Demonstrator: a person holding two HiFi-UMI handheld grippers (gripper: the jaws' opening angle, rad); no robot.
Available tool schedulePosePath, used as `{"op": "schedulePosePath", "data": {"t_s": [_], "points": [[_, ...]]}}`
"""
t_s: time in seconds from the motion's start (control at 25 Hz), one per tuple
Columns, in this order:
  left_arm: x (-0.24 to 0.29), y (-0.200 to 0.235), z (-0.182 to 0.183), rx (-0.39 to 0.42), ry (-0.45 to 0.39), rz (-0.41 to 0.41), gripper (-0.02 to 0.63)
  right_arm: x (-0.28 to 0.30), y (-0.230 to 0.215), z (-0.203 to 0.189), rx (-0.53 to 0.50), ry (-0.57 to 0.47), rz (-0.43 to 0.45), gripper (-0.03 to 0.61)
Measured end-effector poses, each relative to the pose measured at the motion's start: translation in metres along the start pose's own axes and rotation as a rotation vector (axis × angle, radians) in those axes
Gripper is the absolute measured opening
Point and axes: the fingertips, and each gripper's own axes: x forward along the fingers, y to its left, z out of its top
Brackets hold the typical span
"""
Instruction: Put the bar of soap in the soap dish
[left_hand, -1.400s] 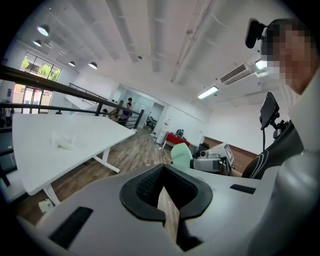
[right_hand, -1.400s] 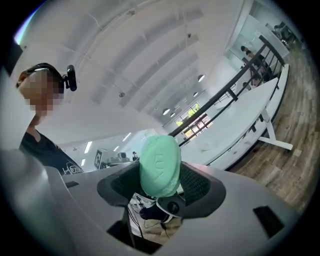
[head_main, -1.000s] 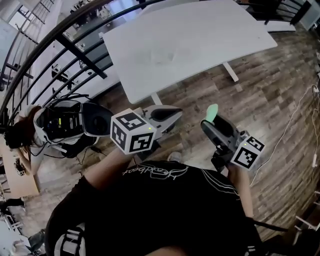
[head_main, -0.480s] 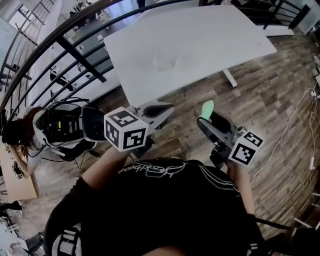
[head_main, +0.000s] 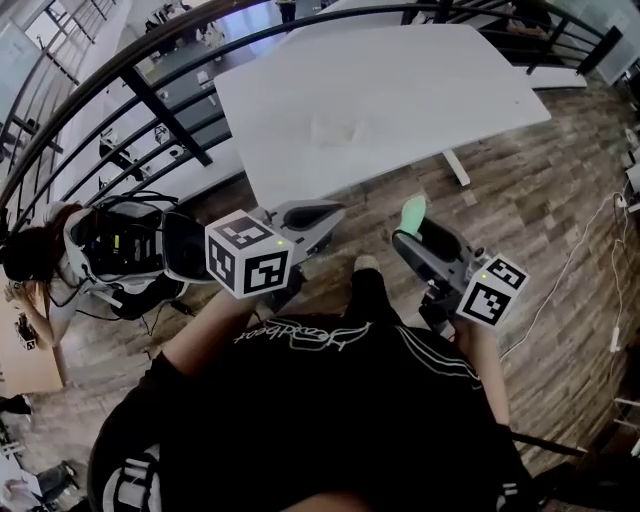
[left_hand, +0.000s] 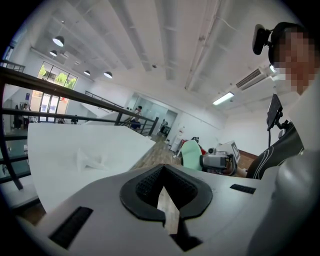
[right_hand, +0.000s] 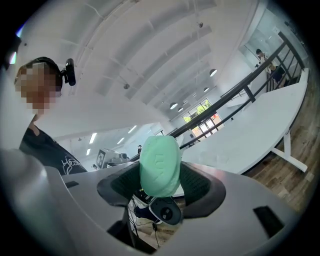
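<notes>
My right gripper (right_hand: 159, 181) clamps the green bar of soap (right_hand: 160, 161); my left gripper (left_hand: 165, 189) is closed and empty. No soap dish is visible, so placing remains.

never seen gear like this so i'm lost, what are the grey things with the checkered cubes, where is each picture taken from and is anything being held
No robot here: a person holds a two-jaw gripper in each hand, and the patterned cubes are part of those grippers. The wide picture comes from a camera on the person's head, looking down at both grippers and the wooden floor. The other two come from a camera riding on each gripper, looking along its jaws. The right gripper grips a pale green bar of soap. The left gripper has its jaws together, nothing between them. Ahead stands a white table with one faint clear thing on it that I cannot make out.
</notes>
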Motion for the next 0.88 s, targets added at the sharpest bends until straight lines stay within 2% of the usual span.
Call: {"op": "schedulePosePath", "data": {"t_s": [0.28, 0.48, 0.88], "points": [[0.012, 0.011, 0.007, 0.006, -0.024, 0.026, 0.008, 0.011, -0.02, 0.011, -0.054, 0.022, 0.018, 0.219], [0.039, 0.055, 0.023, -0.045, -0.014, 0.068, 0.008, 0.047, -0.062, 0.026, -0.158, 0.11, 0.022, 0.219], [0.09, 0.135, 0.05, -0.134, -0.002, 0.138, 0.008, 0.112, -0.143, 0.055, -0.154, 0.219, 0.092, 0.219]]}}
